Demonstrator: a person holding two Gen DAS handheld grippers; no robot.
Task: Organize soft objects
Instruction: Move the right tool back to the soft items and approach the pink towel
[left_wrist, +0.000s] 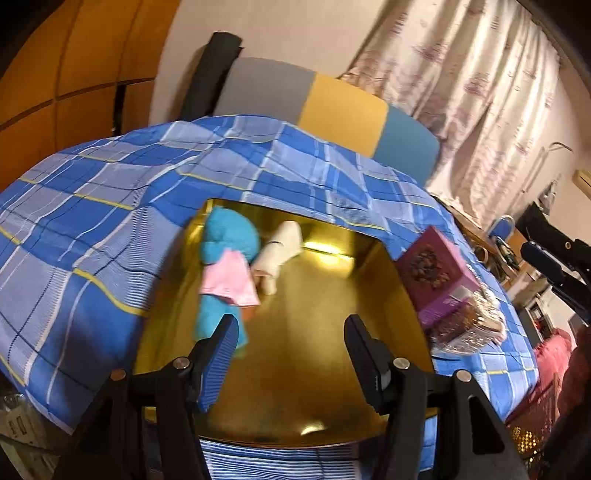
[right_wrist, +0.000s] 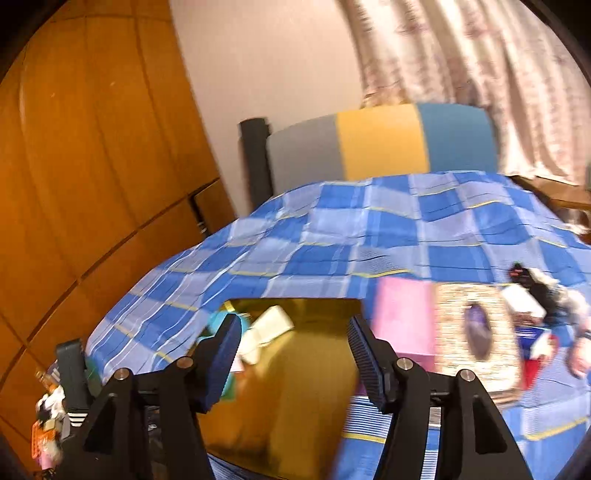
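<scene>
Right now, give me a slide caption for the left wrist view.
Open left gripper above a gold tray holding a blue plush toy and cream plush, on plaid cloth.

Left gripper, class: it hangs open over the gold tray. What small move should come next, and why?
Probably ease the left gripper forward and slightly left toward the blue plush toy and close on it. Its jaws stand open and empty, the toy lies loose on the gold tray just ahead of the left finger, beside a cream soft toy, and nothing blocks the path.
</scene>
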